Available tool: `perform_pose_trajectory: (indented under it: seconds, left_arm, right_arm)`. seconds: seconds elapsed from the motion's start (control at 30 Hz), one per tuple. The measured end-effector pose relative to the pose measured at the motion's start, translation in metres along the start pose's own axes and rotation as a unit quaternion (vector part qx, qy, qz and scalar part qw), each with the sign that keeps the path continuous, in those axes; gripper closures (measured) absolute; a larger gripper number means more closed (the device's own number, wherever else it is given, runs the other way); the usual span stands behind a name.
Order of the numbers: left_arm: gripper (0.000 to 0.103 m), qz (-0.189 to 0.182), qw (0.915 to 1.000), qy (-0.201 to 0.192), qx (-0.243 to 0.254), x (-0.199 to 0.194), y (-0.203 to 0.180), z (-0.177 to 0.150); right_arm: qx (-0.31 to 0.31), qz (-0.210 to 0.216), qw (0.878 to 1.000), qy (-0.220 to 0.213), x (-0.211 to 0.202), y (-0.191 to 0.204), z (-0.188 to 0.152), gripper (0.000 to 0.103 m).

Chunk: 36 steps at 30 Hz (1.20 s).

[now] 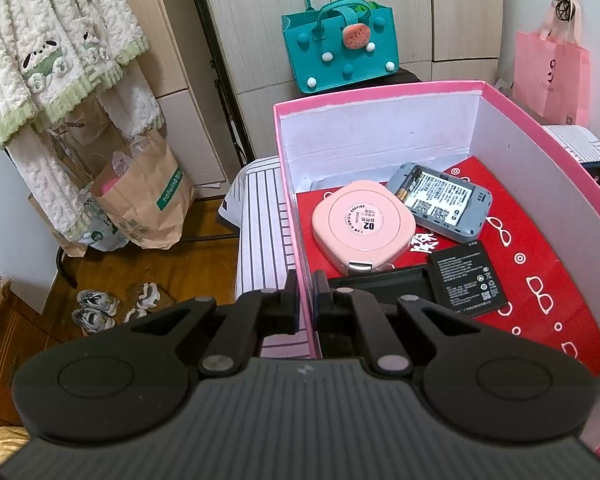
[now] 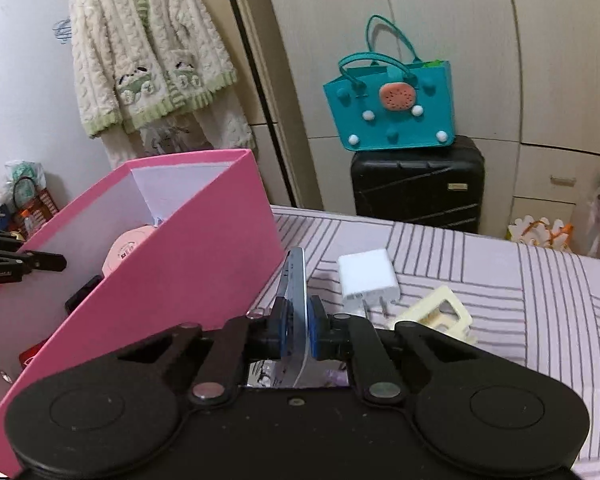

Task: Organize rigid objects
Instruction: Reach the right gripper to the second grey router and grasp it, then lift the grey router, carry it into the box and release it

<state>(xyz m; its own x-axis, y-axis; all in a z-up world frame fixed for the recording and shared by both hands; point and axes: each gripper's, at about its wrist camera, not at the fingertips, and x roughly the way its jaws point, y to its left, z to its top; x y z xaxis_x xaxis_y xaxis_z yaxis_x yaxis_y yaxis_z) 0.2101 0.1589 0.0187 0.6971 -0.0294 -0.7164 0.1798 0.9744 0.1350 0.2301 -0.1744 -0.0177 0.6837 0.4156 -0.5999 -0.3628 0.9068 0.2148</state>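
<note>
Left wrist view: left tongs (image 1: 305, 300) are clamped on the near wall of the open pink cardboard box (image 1: 288, 184). Inside lie a pink rounded-square plastic case (image 1: 363, 226), a grey router (image 1: 440, 200) and a black flat battery (image 1: 466, 280). Right tongs (image 2: 298, 326) grip a thin silver-blue flat cover (image 2: 296, 280) upright, just beside the box, above the striped bed (image 2: 500, 280).

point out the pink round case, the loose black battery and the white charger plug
pink round case (image 1: 363, 225), left wrist view, on its lid's round label
loose black battery (image 1: 466, 276), left wrist view, middle of its printed face
white charger plug (image 2: 367, 274), right wrist view, top face of its body
</note>
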Motion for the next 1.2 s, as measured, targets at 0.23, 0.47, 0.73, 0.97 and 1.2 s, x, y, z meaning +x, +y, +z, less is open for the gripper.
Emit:
perform_pose_trajectory:
  seconds: [0.23, 0.47, 0.73, 0.97, 1.2]
  left_arm:
    - [0.097, -0.003, 1.0000, -0.001, -0.003, -0.001, 0.001, 0.000]
    - [0.097, 0.004, 1.0000, -0.004, 0.006, -0.003, -0.001, 0.000]
    - [0.098, 0.004, 1.0000, -0.009, 0.002, -0.004, 0.000, -0.001]
    - [0.098, 0.002, 1.0000, -0.009, 0.001, -0.004, 0.001, -0.001]
    - [0.098, -0.001, 0.9999, -0.011, -0.003, -0.005, 0.003, -0.001]
  right_arm:
    - [0.028, -0.025, 0.999, -0.014, -0.034, 0.001, -0.006, 0.090]
    - [0.087, 0.006, 0.996, 0.034, -0.051, -0.009, -0.027, 0.089]
    - [0.153, 0.015, 0.986, 0.058, -0.048, -0.027, -0.058, 0.089]
    - [0.090, -0.044, 0.992, 0.077, -0.046, -0.011, -0.063, 0.073]
    - [0.020, -0.047, 0.996, 0.068, -0.042, 0.017, -0.059, 0.040]
